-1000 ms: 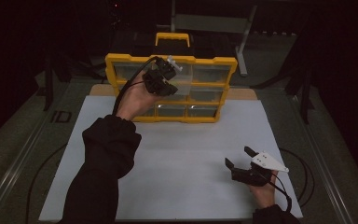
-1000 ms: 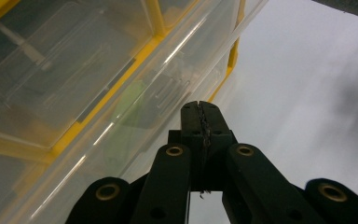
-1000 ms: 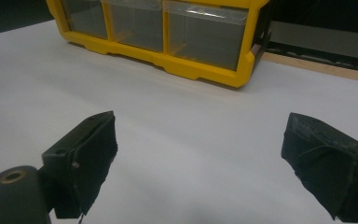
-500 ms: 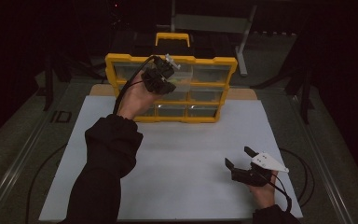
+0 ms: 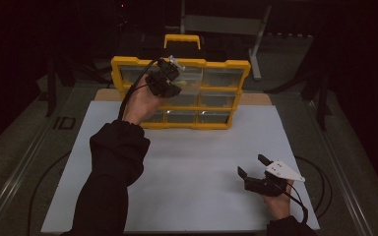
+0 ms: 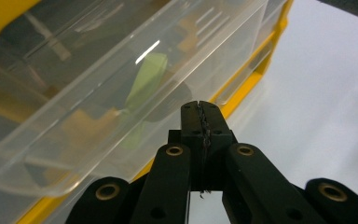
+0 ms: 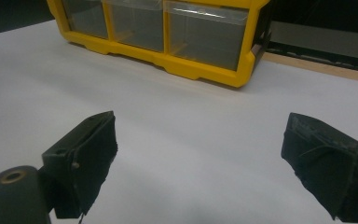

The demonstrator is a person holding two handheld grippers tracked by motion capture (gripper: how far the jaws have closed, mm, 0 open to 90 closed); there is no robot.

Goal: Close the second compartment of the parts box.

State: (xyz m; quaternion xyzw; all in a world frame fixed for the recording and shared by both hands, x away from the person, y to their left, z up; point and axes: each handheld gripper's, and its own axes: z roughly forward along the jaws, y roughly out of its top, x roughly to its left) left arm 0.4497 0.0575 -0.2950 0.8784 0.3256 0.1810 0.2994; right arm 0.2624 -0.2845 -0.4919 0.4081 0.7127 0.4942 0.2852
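- left tool [image 5: 170,78] pressed together, nothing between, up against yellow drawer organizer [image 5: 226,66]
- right tool [image 5: 256,169] spread wide, empty, low over white desk [image 5: 202,157]

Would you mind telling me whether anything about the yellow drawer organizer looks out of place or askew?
Yes: one clear drawer looks pulled out of the yellow organizer and sits proud of its frame, right by the shut left claw. The lower drawers sit flush. Nothing looks spilled or damaged.
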